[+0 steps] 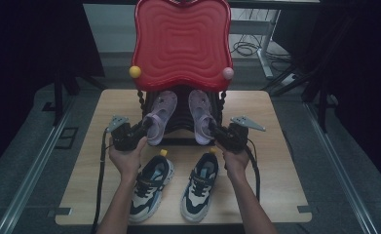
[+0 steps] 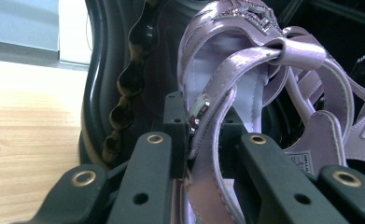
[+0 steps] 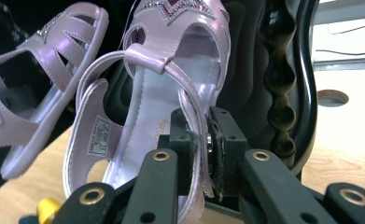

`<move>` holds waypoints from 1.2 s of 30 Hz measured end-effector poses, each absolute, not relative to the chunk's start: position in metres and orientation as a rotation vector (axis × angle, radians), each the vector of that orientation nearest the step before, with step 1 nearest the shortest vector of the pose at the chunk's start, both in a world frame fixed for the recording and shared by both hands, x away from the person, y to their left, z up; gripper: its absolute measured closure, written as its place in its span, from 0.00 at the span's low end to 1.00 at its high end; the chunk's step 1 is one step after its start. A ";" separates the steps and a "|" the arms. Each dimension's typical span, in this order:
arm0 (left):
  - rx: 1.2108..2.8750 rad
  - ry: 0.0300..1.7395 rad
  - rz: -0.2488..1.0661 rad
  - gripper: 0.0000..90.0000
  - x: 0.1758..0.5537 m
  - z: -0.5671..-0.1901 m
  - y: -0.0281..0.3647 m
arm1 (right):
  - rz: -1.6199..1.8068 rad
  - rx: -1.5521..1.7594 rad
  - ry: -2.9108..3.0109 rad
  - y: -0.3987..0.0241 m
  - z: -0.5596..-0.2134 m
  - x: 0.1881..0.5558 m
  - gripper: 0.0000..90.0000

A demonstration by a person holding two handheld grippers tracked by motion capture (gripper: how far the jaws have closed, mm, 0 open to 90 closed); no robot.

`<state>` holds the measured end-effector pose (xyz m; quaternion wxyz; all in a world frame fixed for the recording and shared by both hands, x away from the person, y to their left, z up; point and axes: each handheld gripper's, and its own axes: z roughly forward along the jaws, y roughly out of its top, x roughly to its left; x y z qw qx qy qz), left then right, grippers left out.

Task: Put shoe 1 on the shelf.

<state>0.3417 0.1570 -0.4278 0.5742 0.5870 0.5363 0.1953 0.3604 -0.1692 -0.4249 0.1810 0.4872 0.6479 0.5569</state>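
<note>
A person is standing at the near side of a wooden bench (image 1: 276,161), reaching both forearms in and holding a claw in each hand. At the far middle of the bench a small black rack (image 1: 180,127) is sitting under a red wavy-edged top panel (image 1: 181,41), which is carrying a yellow ball (image 1: 135,71) at its left corner and a pink ball (image 1: 228,73) at its right.

Two lilac sandals are leaning on the rack, toes pointing far and up. The left claw (image 1: 144,129) is pinching the heel strap of the left sandal (image 1: 160,117); in the left gripper view the left claw (image 2: 203,135) is showing its jaws drawn narrow with the strap and its small metal buckle (image 2: 200,108) squeezed between them. The right claw (image 1: 214,130) is gripping the right sandal (image 1: 201,113) the same way; in the right gripper view the right claw (image 3: 207,140) is clamping the thin ankle strap of that sandal (image 3: 171,70), jaws nearly together. The other sandal (image 3: 40,74) is lying just beside it at the left of that view, and a white label (image 3: 98,135) is showing inside the heel wall.

Nearer the person, a pair of dark-and-cream sneakers is resting flat on the bench between the forearms: the left sneaker (image 1: 151,187) and the right sneaker (image 1: 200,187), toes pointing near, close together but apart. A cable (image 1: 102,170) is trailing from the left claw toward the near edge.
</note>
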 end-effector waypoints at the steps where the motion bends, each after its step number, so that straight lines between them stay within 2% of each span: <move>1: 1.374 1.259 0.461 0.88 0.342 -0.428 0.155 | 1.577 1.378 1.821 -0.168 -0.425 0.361 0.89; 36: 1.331 1.313 0.522 0.88 0.390 -0.425 0.122 | 1.504 1.438 1.673 -0.132 -0.426 0.401 0.89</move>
